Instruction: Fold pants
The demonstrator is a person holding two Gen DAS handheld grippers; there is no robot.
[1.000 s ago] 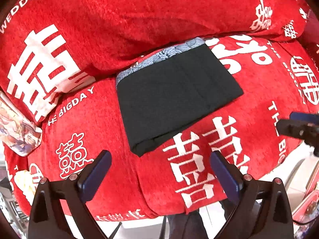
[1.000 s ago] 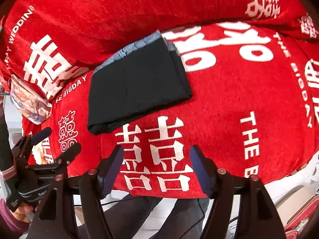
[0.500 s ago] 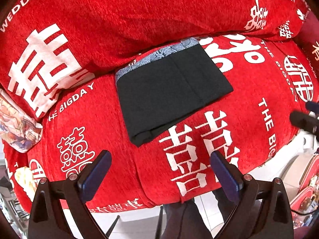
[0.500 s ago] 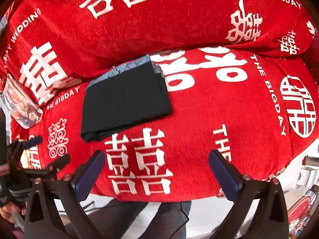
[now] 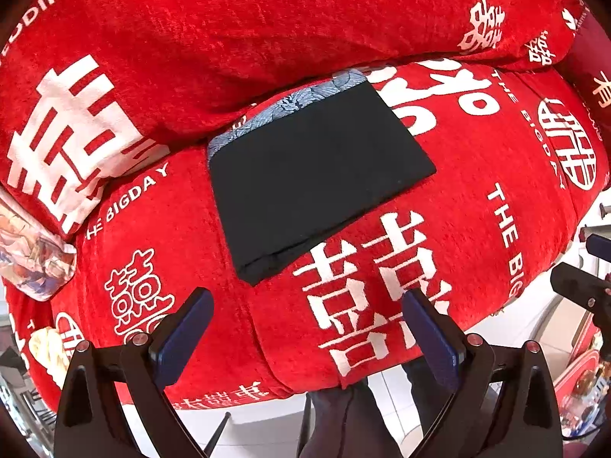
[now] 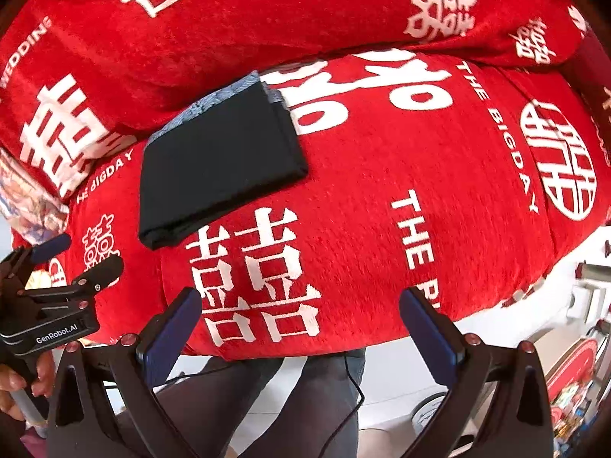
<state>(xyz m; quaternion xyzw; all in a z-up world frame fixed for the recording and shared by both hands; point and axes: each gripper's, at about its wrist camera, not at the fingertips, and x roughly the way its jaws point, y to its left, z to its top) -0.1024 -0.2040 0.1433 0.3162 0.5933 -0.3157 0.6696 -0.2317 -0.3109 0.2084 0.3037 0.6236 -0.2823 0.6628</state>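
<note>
The black pants lie folded into a flat rectangle on a red seat cushion, a blue patterned waistband showing along their far edge. My left gripper hangs above the cushion's front edge, open and empty, well short of the pants. In the right wrist view the same folded pants sit at the upper left. My right gripper is open wide, empty, over the cushion's front edge to the right of the pants. The left gripper shows at that view's left edge.
A red back cushion with white characters rises behind the pants. A pale printed pillow sits at the left end. A person's dark trouser legs stand on the white floor below, with a thin cable beside them. Clutter lies at the lower right.
The right gripper's jaws have spread from partly open to wide. Both views have pulled back and up from the cushion, so the folded pants look smaller and farther; the pants have not moved.
</note>
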